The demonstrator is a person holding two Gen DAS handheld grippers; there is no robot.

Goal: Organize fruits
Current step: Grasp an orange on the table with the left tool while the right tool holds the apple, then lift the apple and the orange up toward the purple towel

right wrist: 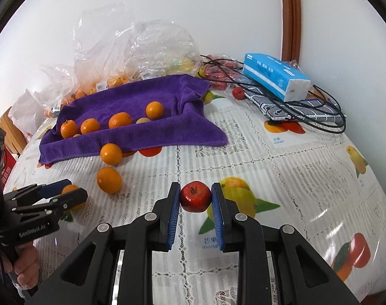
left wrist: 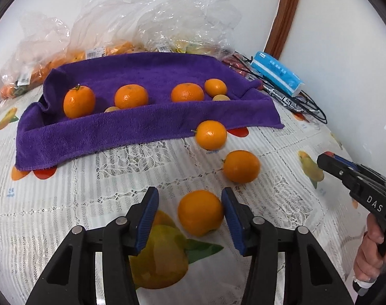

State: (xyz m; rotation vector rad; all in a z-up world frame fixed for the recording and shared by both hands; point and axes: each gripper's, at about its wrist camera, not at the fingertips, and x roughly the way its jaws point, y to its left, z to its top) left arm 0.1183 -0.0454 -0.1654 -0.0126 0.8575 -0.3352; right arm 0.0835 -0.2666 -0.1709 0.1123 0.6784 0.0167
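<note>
A purple towel [left wrist: 147, 124] lines a tray and holds several oranges [left wrist: 130, 96]. Three oranges lie loose on the tablecloth in front of it. My left gripper [left wrist: 190, 209] is open around the nearest loose orange [left wrist: 200, 212], with its right pad touching it. Two more loose oranges [left wrist: 241, 166] sit beyond. My right gripper [right wrist: 195, 197] is shut on a small red apple [right wrist: 195, 196] just above the tablecloth. The left gripper also shows at the left of the right wrist view [right wrist: 65, 190].
Clear plastic bags of fruit [right wrist: 132, 58] stand behind the towel. A blue tissue pack [right wrist: 276, 78], black cables [right wrist: 320, 119] and a loose red fruit [right wrist: 238, 92] lie at the back right. The table edge curves away at the right.
</note>
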